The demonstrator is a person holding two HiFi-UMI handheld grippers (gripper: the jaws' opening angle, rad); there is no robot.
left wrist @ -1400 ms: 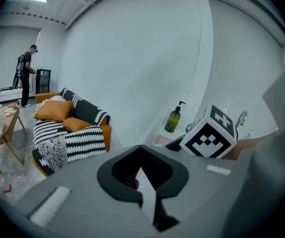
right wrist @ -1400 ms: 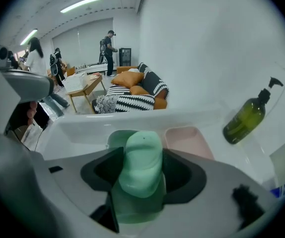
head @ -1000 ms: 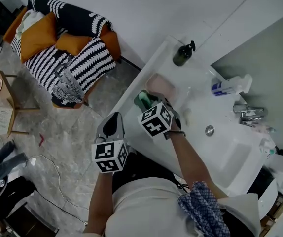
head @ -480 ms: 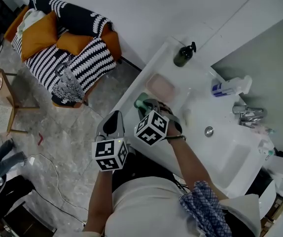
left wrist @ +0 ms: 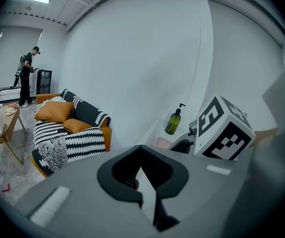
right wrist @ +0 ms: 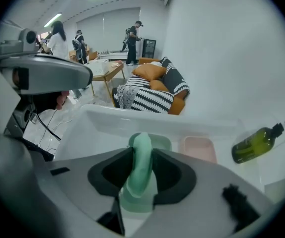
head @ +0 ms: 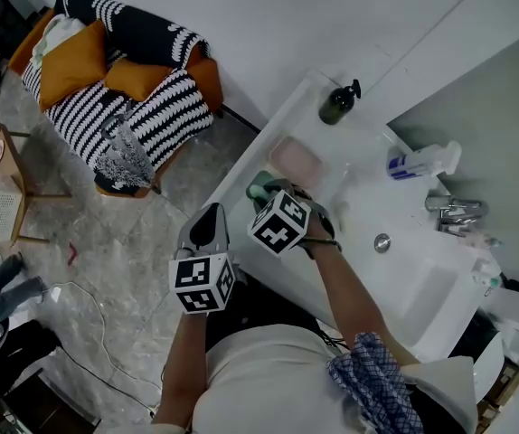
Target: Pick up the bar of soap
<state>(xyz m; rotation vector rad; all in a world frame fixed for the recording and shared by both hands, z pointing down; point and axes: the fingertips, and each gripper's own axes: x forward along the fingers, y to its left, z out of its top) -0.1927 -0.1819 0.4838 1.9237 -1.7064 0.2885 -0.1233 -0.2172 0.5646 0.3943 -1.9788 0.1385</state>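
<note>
Left gripper (left wrist: pixel 140 148) jaws pressed together, nothing between, right gripper (right wrist: pixel 141 150) jaws just eased slightly wider, clamped on the bar of soap (right wrist: pixel 140 171) held on edge, over green soap dish (right wrist: pixel 163 142), pink dish (right wrist: pixel 198 150) beside, pump bottle (right wrist: pixel 256 145) farther right.

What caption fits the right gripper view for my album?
Right gripper pinching the green soap bar on its edge, pink dish and green bottle behind.
</note>
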